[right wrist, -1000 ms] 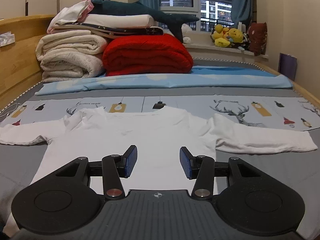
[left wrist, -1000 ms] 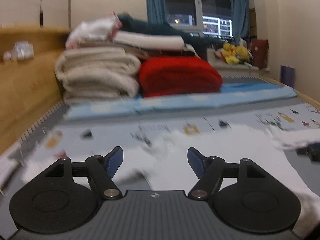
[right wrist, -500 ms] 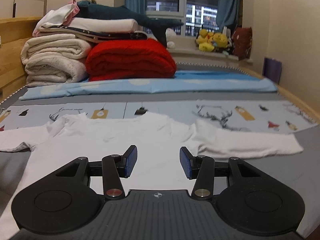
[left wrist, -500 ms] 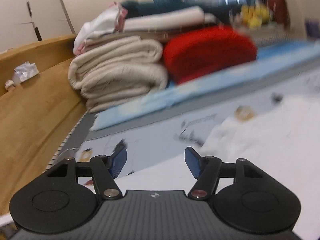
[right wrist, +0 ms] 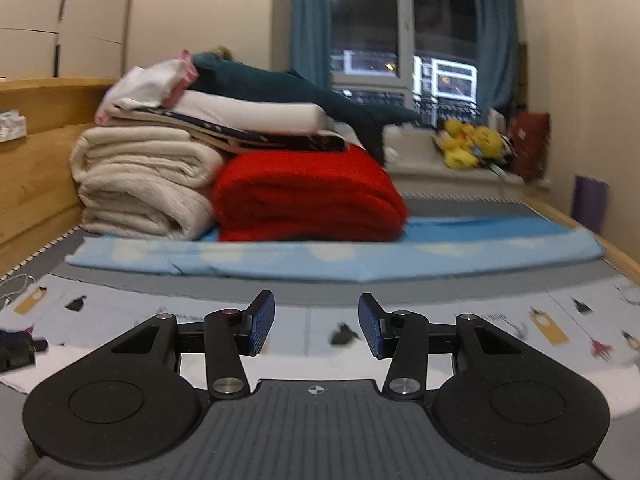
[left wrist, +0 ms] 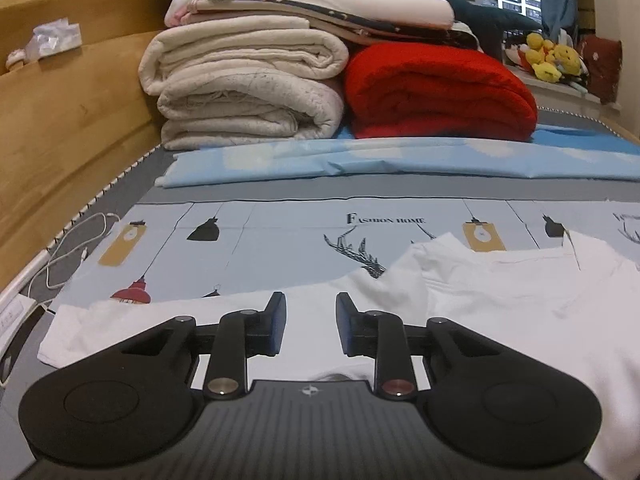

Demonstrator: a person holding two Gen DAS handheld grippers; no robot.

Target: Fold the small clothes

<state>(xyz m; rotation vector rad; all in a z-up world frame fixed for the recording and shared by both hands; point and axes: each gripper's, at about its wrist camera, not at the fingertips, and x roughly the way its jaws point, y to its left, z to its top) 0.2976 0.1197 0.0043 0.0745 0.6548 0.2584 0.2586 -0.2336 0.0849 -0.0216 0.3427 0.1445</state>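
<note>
1. Left wrist view: the left tool [left wrist: 308, 326] hangs low over a white shirt [left wrist: 500, 304] that lies spread flat on the bed [left wrist: 280, 236], which is covered by a printed sheet with lamps, deer and tags. Its jaws stand apart with nothing between them, released; the blue pads [left wrist: 277, 320] frame the shirt's left sleeve, which runs out toward the left edge of the bed. The collar lies to the right of the tool.
2. Same view, farther back: a folded light blue sheet [left wrist: 380, 162] crosses the bed, and behind it sit a stack of cream blankets [left wrist: 244, 88] and a folded red blanket [left wrist: 436, 92] side by side, with more folded linens and a dark plush toy on top. A white cable [left wrist: 72, 254] trails along the bed's left edge beside the wooden bed frame [left wrist: 68, 120].
3. Right wrist view: the right tool [right wrist: 316, 326] is likewise released, jaws wide and gripping nothing. White cloth of the shirt [right wrist: 288, 368] shows just below and behind its fingers, and the view is somewhat blurred. Yellow plush toys [right wrist: 468, 144] rest on the window ledge under the blue curtains [right wrist: 308, 20].
</note>
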